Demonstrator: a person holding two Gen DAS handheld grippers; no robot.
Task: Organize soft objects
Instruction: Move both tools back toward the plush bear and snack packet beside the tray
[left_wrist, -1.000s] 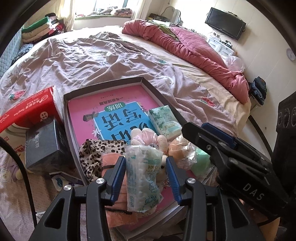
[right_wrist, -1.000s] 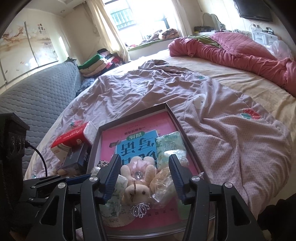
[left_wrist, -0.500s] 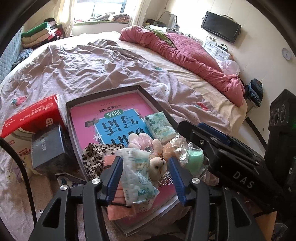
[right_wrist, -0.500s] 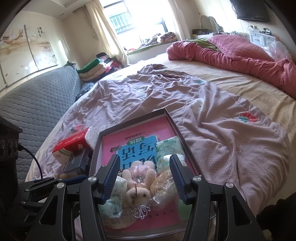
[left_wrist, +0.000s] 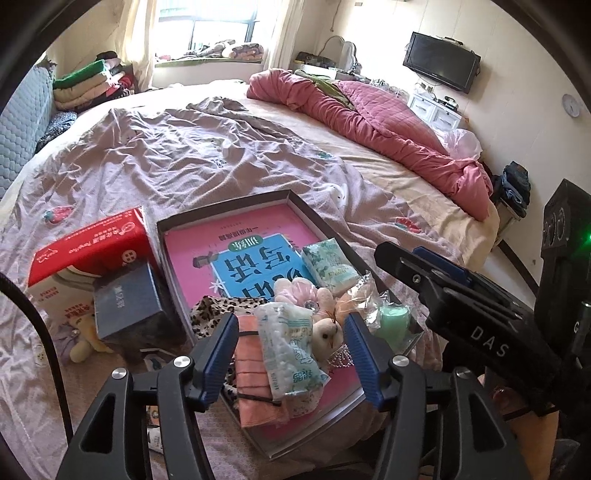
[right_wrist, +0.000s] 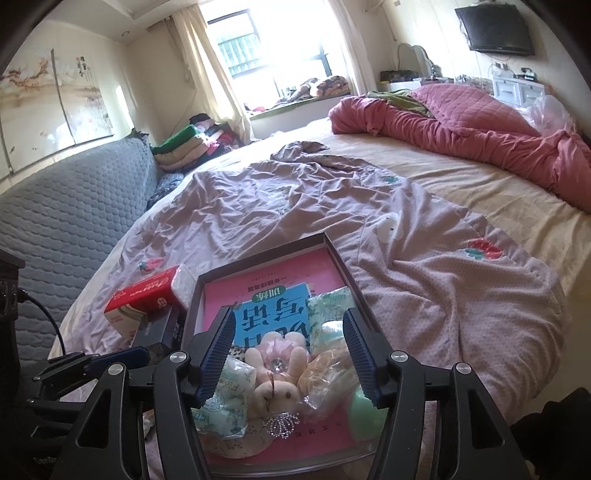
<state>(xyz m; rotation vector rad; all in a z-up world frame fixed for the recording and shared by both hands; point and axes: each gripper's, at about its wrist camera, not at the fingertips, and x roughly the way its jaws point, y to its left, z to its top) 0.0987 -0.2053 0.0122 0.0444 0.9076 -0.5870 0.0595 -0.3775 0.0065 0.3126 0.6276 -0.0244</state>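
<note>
The cotton-pad packet (left_wrist: 291, 347) lies in the tray (left_wrist: 221, 206) on the bed, beside the plush rabbit (right_wrist: 275, 395) – both loose. Left tongs (left_wrist: 290, 354) and right tongs (right_wrist: 288, 354) have just been opening, half spread, gripping nothing. Risk (my guess): crowded soft things – closing could snag a neighbour.

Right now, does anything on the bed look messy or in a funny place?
Yes. The soft things in the tray sit heaped at its near end: a cotton swab bag lies across the folded orange cloth. A yellow plush toy lies outside the tray, half under the dark box.
</note>
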